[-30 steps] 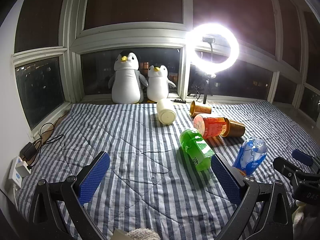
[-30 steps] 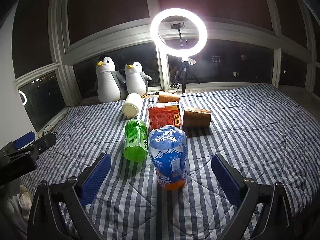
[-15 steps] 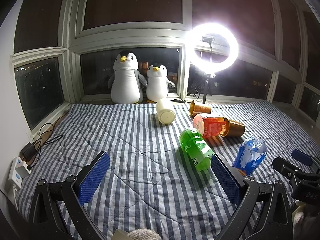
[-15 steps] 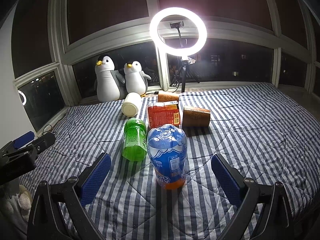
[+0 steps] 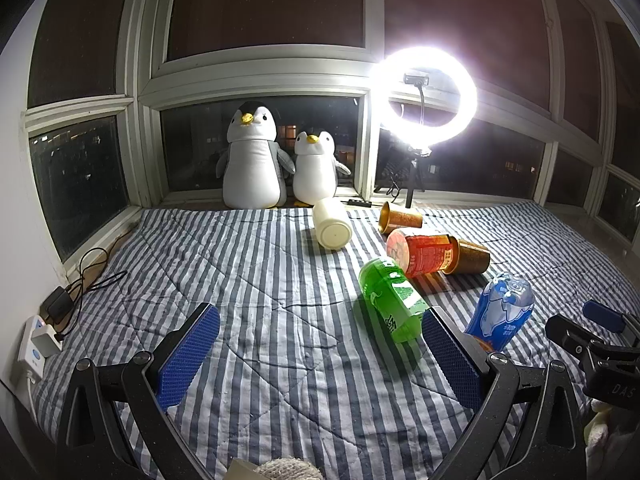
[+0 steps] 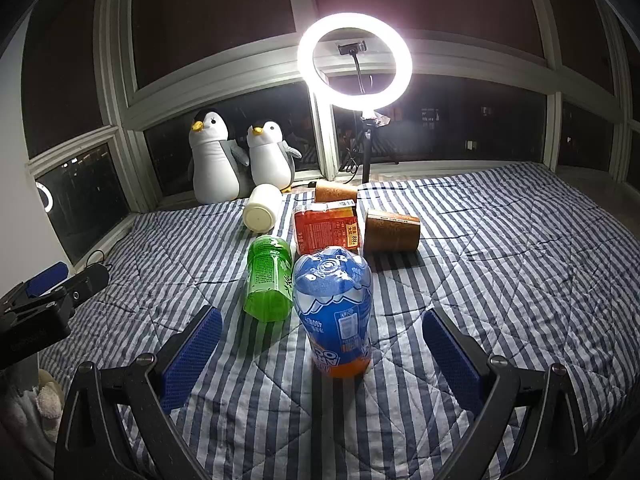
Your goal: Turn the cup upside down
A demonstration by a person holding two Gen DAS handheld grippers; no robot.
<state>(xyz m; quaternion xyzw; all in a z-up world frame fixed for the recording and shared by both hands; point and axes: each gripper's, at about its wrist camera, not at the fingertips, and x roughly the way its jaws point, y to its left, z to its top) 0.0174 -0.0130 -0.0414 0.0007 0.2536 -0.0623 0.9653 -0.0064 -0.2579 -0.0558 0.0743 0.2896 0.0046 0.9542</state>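
Left gripper: black angular arms; silver round screws at the joints; blue pads with a fine gridded texture; right gripper built alike, its black body bearing pale "DAS" lettering, seen from the left camera.

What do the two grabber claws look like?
Both match: the left gripper and right gripper have black arms with round silver screws, ending in flat blue pads with a bumpy grid texture. Faint lettering marks the right one's black body. No cables or sleeves show.
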